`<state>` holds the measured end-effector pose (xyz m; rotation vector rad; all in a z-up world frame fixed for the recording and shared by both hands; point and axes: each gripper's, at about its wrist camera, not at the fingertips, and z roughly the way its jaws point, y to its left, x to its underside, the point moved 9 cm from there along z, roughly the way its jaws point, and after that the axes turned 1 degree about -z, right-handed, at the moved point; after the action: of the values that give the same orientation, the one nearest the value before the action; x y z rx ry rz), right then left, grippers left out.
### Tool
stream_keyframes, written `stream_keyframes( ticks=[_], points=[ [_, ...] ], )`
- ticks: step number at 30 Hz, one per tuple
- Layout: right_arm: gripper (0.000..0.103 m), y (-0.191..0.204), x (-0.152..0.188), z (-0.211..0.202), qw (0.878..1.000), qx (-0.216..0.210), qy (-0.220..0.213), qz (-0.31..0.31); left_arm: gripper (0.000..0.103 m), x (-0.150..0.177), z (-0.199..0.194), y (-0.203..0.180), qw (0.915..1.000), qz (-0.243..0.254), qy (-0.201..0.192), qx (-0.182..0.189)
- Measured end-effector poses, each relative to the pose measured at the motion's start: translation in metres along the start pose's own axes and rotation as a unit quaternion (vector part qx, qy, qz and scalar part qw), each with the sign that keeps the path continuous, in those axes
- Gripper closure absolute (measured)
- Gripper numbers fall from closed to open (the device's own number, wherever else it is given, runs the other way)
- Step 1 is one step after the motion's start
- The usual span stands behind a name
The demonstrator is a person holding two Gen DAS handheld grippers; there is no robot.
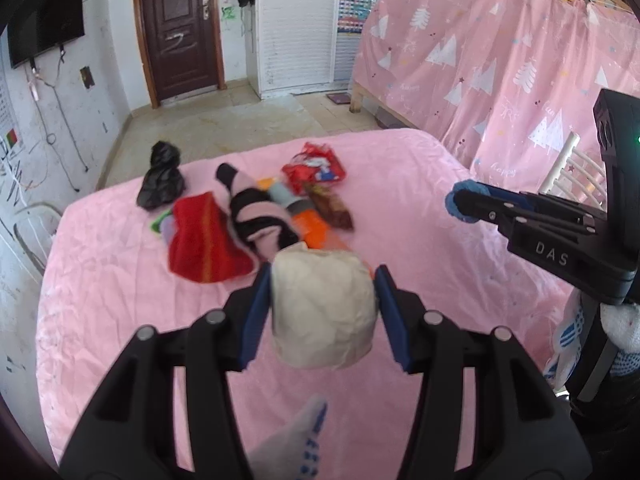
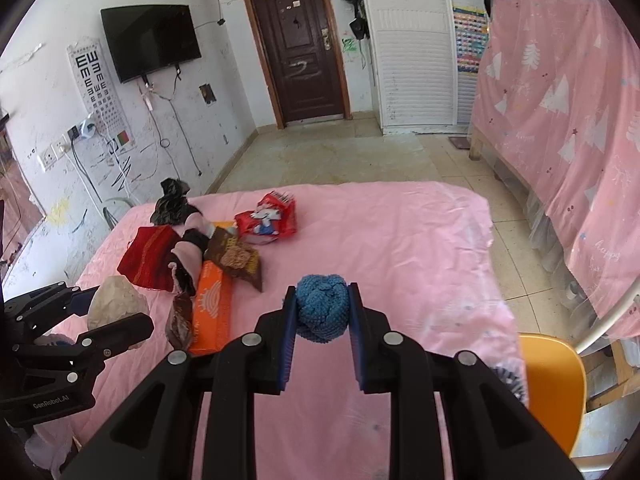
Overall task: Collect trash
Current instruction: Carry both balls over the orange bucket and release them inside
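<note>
Two hand-held grippers are raised over a bed covered in a pink sheet, and each one grips something. The left hand-held gripper has its blue pads pressed on either side of a crumpled ball of off-white paper, which hangs clear of the sheet; from the right wrist view the same paper ball shows at the lower left between the left gripper's black fingers. The right hand-held gripper is clamped on a blue knitted wad, squeezed tight between its pads above the sheet.

More litter and cloth lie in a loose heap toward the far left part of the bed. A crumpled black plastic bag sits farthest back, near the bed's edge. Just in front of it lie a red cloth and a pink-and-black striped sock, touching each other. Beside the sock, a brown snack wrapper overlaps an orange box, and a small dark wrapper lies against the box's left side. A red snack packet rests a little apart, toward the middle of the bed.

An orange chair stands at the bed's right side. A dark wooden door and a wall-mounted television face the bed.
</note>
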<state>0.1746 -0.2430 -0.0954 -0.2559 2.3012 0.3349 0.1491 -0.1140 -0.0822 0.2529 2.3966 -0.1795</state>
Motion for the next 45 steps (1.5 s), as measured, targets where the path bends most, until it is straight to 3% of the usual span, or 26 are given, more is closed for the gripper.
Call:
stream_keyframes(
  ticks=[13,24,30,40,45],
  points=[
    [0.089,-0.077,0.006,-0.044,0.998,0.009,-0.044,0.044,0.053,-0.022,0.005,-0.082,0.9984,0.055,-0.006,0.007],
    [0.089,-0.164,0.034,-0.070,0.992,0.034,-0.058,0.107,0.053,-0.041,0.020,-0.169,0.9949,0.081,-0.001,0.060],
    [0.089,-0.200,0.052,-0.081,0.989,0.047,-0.058,0.130,0.053,-0.048,0.035,-0.215,0.9904,0.087,0.022,0.105],
    [0.088,-0.234,0.073,-0.081,0.984,0.058,-0.051,0.161,0.053,-0.051,0.053,-0.281,0.9837,0.111,0.037,0.137],
    [0.087,-0.252,0.081,-0.083,0.980,0.067,-0.052,0.182,0.044,-0.051,0.063,-0.296,0.9826,0.107,0.049,0.144]
  ],
)
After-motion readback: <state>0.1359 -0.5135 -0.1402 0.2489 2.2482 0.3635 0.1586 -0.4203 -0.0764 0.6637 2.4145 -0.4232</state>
